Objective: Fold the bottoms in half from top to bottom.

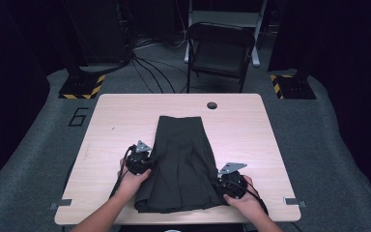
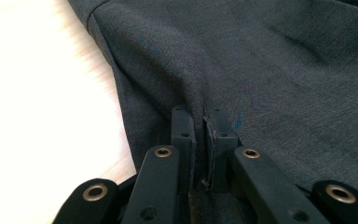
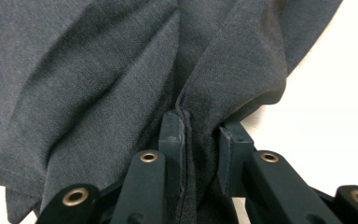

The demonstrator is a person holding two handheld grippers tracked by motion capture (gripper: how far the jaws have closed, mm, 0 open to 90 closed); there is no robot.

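A dark grey pleated skirt (image 1: pixel 181 159) lies on the light wooden table (image 1: pixel 116 121), narrow end away from me, wide hem toward the front edge. My left gripper (image 1: pixel 147 162) sits at the skirt's left edge, about halfway along. In the left gripper view my left gripper (image 2: pixel 200 126) has its jaws pinched on a thin fold of the skirt (image 2: pixel 242 56). My right gripper (image 1: pixel 224 186) is at the skirt's front right corner. In the right gripper view my right gripper (image 3: pixel 200 133) holds a bunched fold of the skirt (image 3: pixel 98 70) between its jaws.
A folding chair (image 1: pixel 220 48) stands beyond the table's far edge. A round cable hole (image 1: pixel 212 105) is in the tabletop near the back. Bare table lies left and right of the skirt. Metal clips (image 1: pixel 292 201) sit at the front corners.
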